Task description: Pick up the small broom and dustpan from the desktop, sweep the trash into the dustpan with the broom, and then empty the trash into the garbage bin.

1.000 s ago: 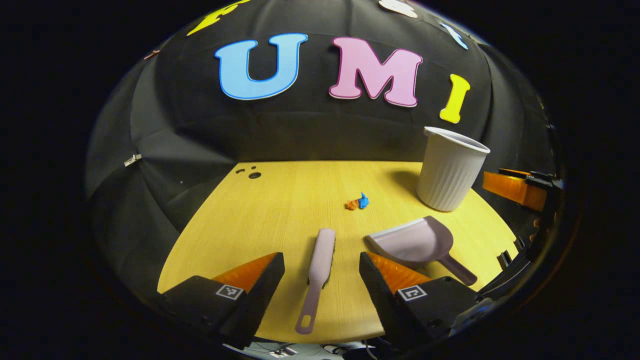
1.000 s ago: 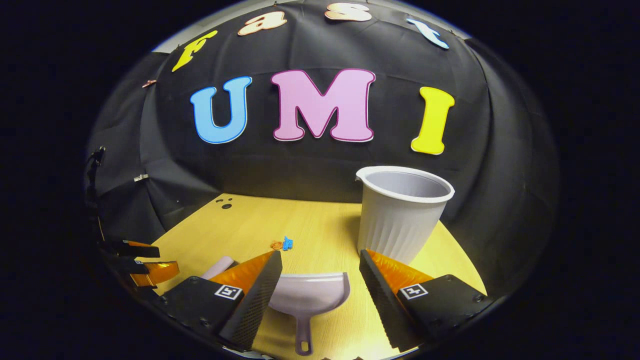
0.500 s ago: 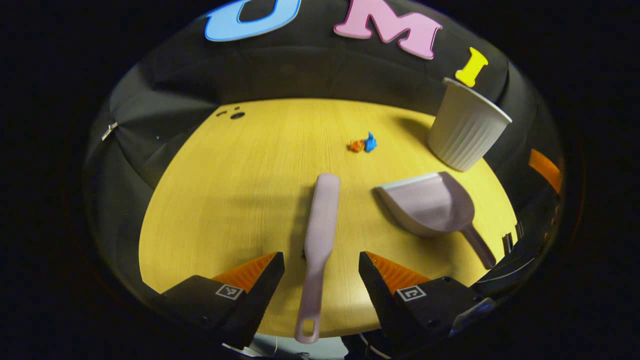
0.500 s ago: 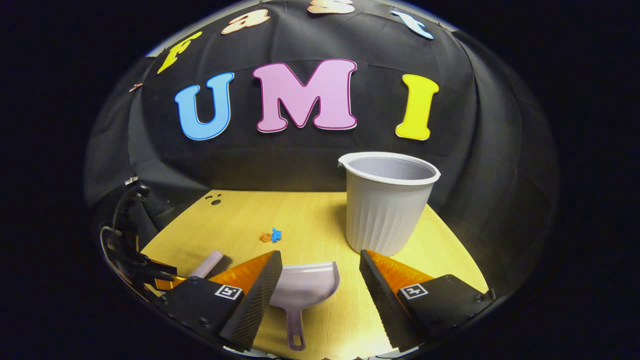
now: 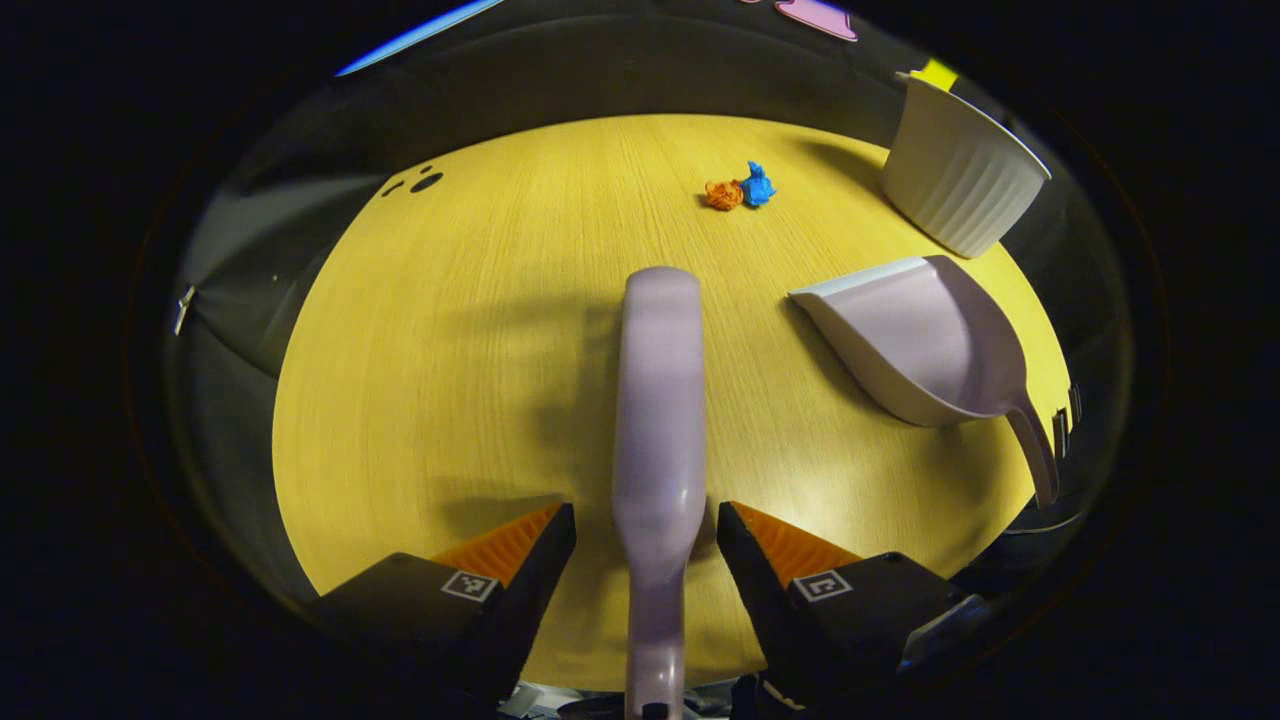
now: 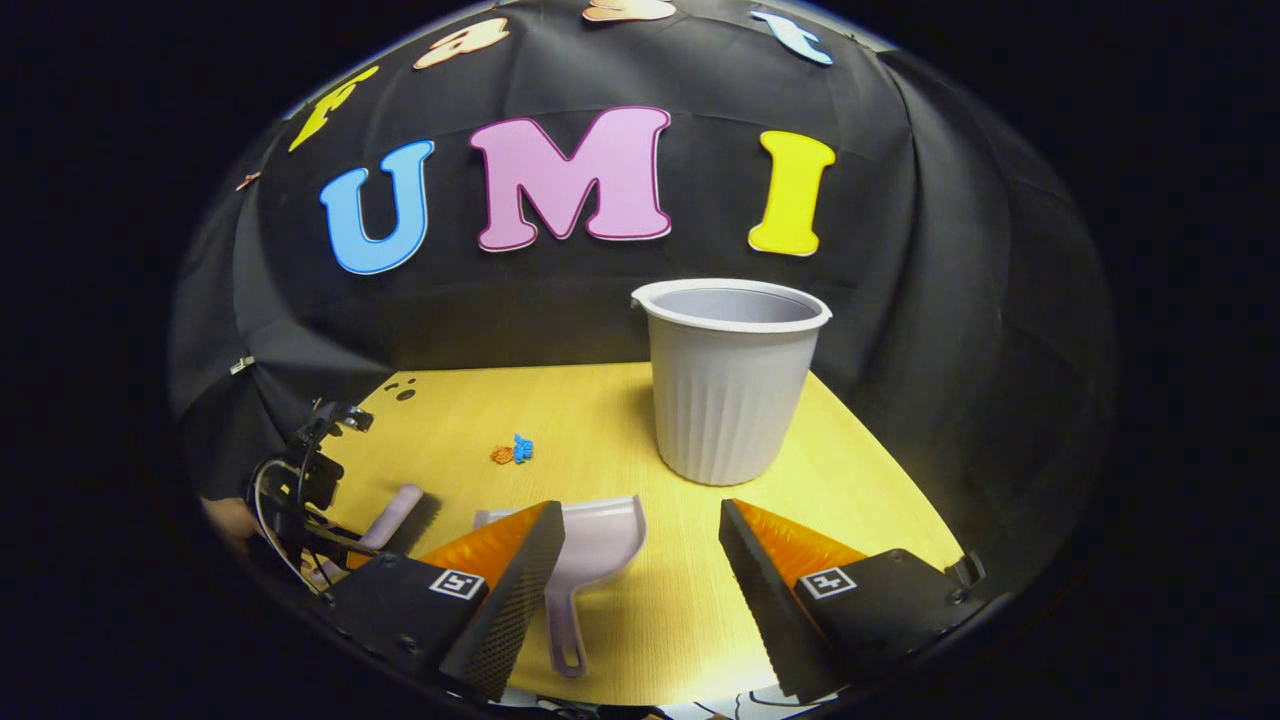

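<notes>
A: Where was the broom (image 5: 655,400)?

B: Flat on the worktop (image 5: 450,330), handle running toward the near edge, between the fingers of the left tool (image 5: 645,545). That tool stood released, with a gap on each side of the handle. The handle's end was cut off at the bottom of the left gripper view, and the bristles lay hidden under the back.

A: And the dustpan (image 5: 915,335)?

B: Near the right edge, beside the broom but apart from it. In the right gripper view the dustpan (image 6: 590,550) was partly covered by one finger of the right tool (image 6: 640,545), which was also released, holding nothing.

A: The trash (image 5: 740,190)?

B: An orange scrap and a blue one, touching, toward the far edge; too small to tell what they were. The bin (image 6: 732,380) stood upright near the far right corner; its inside couldn't be made out.
</notes>
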Demonstrator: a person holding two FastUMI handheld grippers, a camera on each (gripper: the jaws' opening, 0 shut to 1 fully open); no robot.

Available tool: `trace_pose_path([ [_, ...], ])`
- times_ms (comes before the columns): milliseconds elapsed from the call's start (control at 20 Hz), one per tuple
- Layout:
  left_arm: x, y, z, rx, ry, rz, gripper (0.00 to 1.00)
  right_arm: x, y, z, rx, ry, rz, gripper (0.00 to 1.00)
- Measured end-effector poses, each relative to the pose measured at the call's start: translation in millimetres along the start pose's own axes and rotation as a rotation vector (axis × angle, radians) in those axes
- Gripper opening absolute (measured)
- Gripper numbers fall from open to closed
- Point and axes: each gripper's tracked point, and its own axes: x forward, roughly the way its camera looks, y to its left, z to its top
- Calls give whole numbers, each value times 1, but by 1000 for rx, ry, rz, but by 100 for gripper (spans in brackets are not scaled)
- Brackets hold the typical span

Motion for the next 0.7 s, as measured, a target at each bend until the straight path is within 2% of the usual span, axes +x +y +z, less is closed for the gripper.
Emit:
trace_pose_path([
  [250, 6, 0, -1, -4, 5, 1, 82, -3, -6, -8, 24, 30, -32, 98],
  [350, 6, -3, 0, 18, -17, -7, 75, -3, -6, -10, 29, 40, -35, 98],
  [450, 7, -4, 1, 23, -47, -4, 64, -2, -2, -12, 26, 54, -30, 98],
  [550, 7, -5, 1, 7, -71, 3, 38, 0, 0, -16, 20, 75, -15, 98],
  [650, 7, -6, 1, 12, -93, -7, 37, 4, 7, -22, 4, 104, 2, 98],
  [700, 7, -5, 1, 18, -106, -13, 33, 6, 12, -23, -4, 117, 14, 98],
])
